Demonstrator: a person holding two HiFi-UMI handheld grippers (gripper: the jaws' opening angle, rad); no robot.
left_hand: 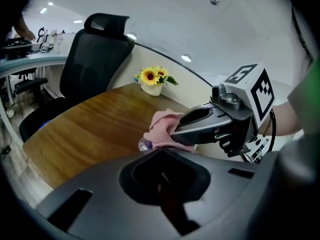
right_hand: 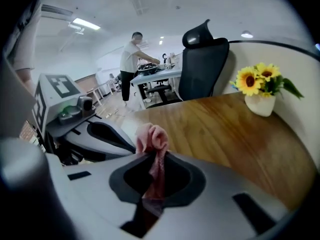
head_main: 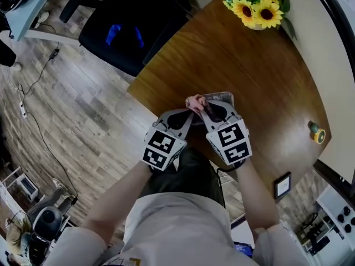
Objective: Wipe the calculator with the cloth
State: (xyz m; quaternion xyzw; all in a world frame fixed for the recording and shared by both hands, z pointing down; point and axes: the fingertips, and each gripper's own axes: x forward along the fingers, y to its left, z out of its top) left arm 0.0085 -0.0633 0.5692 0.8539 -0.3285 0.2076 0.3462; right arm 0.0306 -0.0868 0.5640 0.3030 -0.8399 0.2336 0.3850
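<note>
Two grippers (head_main: 187, 114) (head_main: 209, 111), one cloth (head_main: 195, 101), one calculator (head_main: 221, 97)

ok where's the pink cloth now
Head view centre, near the wooden table's front edge: the pink cloth is pinched in the right gripper's jaws, bunched beyond their tips, beside the left gripper.

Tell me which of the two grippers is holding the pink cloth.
The right gripper: the pink cloth is pinched between its fingers and bunches above them. The left gripper has no cloth between its fingers.

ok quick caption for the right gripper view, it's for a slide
Right hand-held gripper shut on a pink cloth over a wooden table, sunflowers at right, office chair behind.
</note>
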